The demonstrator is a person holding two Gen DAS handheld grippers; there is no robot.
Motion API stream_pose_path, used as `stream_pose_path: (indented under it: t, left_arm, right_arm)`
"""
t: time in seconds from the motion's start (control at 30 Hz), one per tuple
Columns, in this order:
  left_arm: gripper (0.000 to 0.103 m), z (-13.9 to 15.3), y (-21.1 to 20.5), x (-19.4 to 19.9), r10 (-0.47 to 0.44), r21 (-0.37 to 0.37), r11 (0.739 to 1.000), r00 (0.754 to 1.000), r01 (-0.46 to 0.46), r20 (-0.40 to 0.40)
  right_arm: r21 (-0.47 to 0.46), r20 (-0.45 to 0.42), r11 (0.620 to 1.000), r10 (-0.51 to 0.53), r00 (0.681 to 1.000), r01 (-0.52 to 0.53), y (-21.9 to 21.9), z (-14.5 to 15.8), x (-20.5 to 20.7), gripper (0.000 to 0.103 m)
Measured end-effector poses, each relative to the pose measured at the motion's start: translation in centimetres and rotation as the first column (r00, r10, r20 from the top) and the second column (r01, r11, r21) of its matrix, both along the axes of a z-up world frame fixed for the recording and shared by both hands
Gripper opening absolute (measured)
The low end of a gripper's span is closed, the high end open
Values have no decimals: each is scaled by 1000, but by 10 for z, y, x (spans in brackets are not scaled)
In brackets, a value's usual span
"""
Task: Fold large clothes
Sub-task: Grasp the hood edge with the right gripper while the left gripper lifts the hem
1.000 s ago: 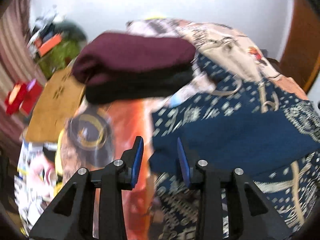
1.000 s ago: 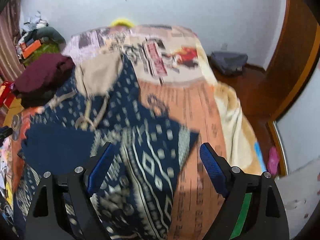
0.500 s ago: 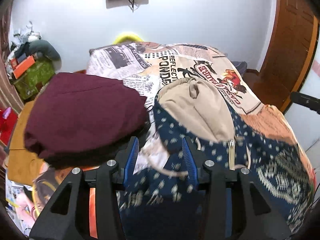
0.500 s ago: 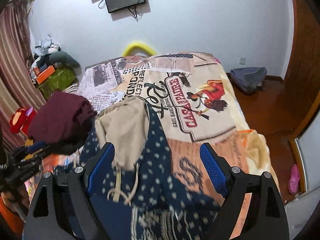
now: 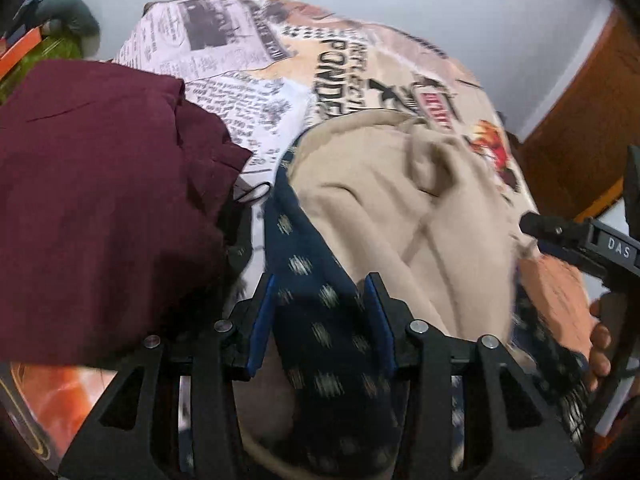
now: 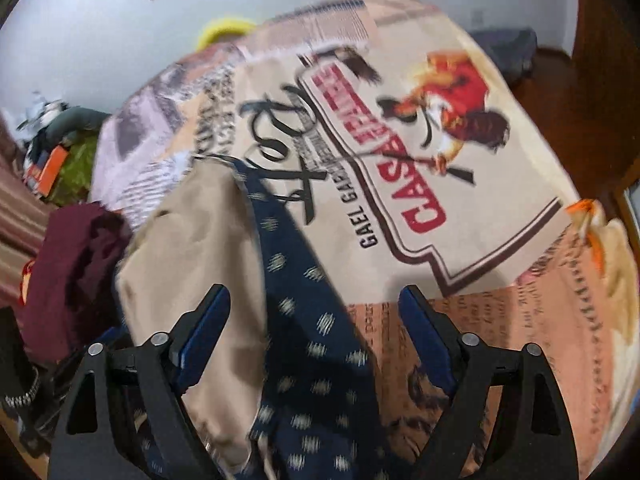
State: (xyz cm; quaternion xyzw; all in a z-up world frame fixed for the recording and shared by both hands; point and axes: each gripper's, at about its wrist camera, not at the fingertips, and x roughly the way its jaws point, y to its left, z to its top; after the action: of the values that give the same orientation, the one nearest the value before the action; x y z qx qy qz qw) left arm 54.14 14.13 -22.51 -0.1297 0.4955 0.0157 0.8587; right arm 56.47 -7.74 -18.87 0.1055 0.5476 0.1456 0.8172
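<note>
A navy patterned hoodie [image 5: 320, 340] lies on the printed bedspread [image 5: 240, 60], its beige-lined hood [image 5: 380, 208] spread open. My left gripper [image 5: 319, 280] points down over the hood's left edge. The navy rim runs between its half-open pads, which do not press on it. My right gripper [image 6: 314, 292] hangs over the hood's right edge [image 6: 312, 320]; its wide jaws are closing, with navy rim and beige lining [image 6: 192, 248] between them but not pinched. The right gripper [image 5: 580, 240] and the hand holding it also show at the right of the left wrist view.
A folded maroon garment [image 5: 100, 200] lies on a dark one just left of the hood, also visible as the maroon pile [image 6: 68, 272]. Clutter [image 6: 60, 160] sits at the far left. A grey bag [image 6: 504, 48] lies on the floor by a wooden panel [image 5: 580, 120].
Both grippers have travelled from the hoodie's body up to its hood and sunk closer to it. The left jaws stand a little wider than at first.
</note>
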Motion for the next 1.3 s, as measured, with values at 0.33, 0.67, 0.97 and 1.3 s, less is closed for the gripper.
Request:
stream_pose_path:
  t: [0.33, 0.67, 0.97, 1.3]
  left_arm:
    - [22, -17, 16, 11, -2, -131, 991, 1000, 4, 12]
    - [9, 50, -3, -24, -64, -24, 997, 992, 67, 105]
    - [9, 124, -29, -122, -184, 54, 983, 959, 177, 216]
    - [9, 103, -43, -209, -218, 108, 973, 961, 202, 169]
  right_arm:
    - [-23, 7, 996, 84, 996, -84, 31, -17, 6, 29]
    - [-48, 130, 996, 87, 988, -82, 16, 50, -40, 9]
    - [-63, 268, 983, 186, 945, -175, -8, 126, -136, 9]
    - [-134, 276, 960, 276, 920, -248, -21, 101, -219, 9]
